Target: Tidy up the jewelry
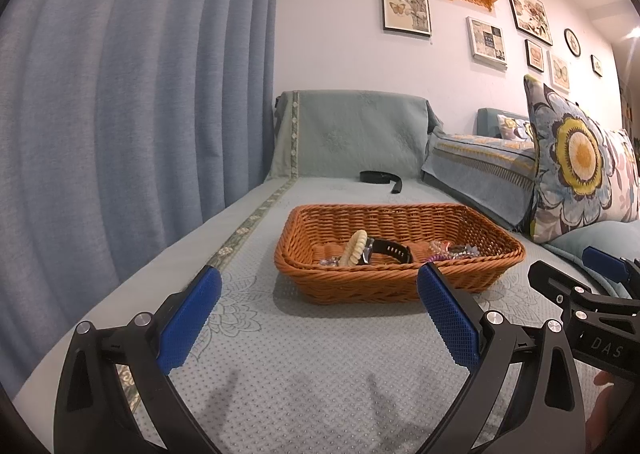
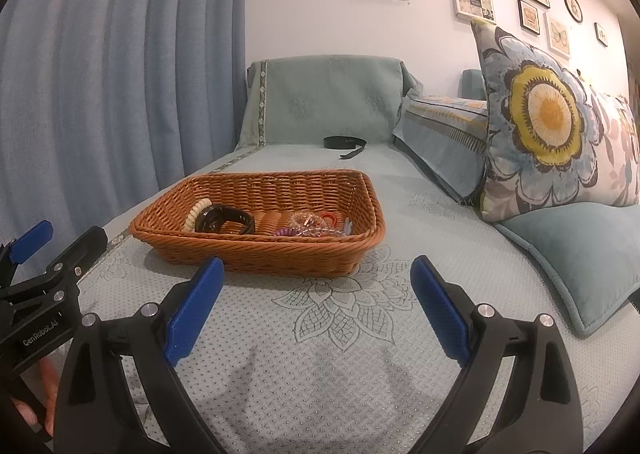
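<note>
Left wrist view shows our left gripper (image 1: 318, 308) spread wide and holding nothing above the sofa cover (image 1: 320, 374), with the wicker basket (image 1: 384, 286) just ahead between the blue pads. Inside it we see a cream coil hair tie (image 1: 354, 248) leaning against a black watch (image 1: 390, 252), and a tangle of beaded bracelets (image 1: 452, 250) toward its right side. Our right gripper (image 2: 316, 304) is likewise released and empty, hovering over the flower print on the cover, the basket ahead and to its left. A black belt (image 2: 345, 142) lies apart near the back of the seat. A flowered cushion (image 2: 540, 113) stands propped at the right, beside a blue curtain (image 1: 132, 93) on the far left
</note>
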{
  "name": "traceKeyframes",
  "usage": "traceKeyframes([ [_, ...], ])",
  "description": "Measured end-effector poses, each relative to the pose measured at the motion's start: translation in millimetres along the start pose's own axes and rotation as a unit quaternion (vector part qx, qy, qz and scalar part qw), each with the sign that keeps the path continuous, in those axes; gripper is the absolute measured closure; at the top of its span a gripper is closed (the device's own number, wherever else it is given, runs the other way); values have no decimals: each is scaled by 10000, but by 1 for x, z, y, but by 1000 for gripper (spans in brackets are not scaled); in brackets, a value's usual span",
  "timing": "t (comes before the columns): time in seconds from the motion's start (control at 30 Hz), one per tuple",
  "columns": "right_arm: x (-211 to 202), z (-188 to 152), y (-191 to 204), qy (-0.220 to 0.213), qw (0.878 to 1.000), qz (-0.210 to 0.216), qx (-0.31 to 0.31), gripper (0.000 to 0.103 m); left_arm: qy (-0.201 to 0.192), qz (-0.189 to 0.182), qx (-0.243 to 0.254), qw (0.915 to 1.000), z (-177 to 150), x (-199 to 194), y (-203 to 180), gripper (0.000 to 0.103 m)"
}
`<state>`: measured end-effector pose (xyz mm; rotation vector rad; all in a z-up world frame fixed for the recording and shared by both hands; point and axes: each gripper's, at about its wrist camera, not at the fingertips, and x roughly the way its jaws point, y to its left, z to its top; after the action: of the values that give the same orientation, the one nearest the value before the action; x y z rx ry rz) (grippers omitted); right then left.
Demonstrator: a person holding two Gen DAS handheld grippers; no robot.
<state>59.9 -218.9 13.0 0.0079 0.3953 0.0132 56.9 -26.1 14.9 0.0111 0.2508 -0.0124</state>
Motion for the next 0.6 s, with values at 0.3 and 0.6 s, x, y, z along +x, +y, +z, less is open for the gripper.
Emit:
traceKeyframes([
  [0.3,1,-1,1,1,10000,14,-1,13,1,-5,8,10000,0,0,-1,8],
  [0.6,1,-1,1,-1,10000,16,-8,13,5,-12,11,10000,-1,0,-1,8],
])
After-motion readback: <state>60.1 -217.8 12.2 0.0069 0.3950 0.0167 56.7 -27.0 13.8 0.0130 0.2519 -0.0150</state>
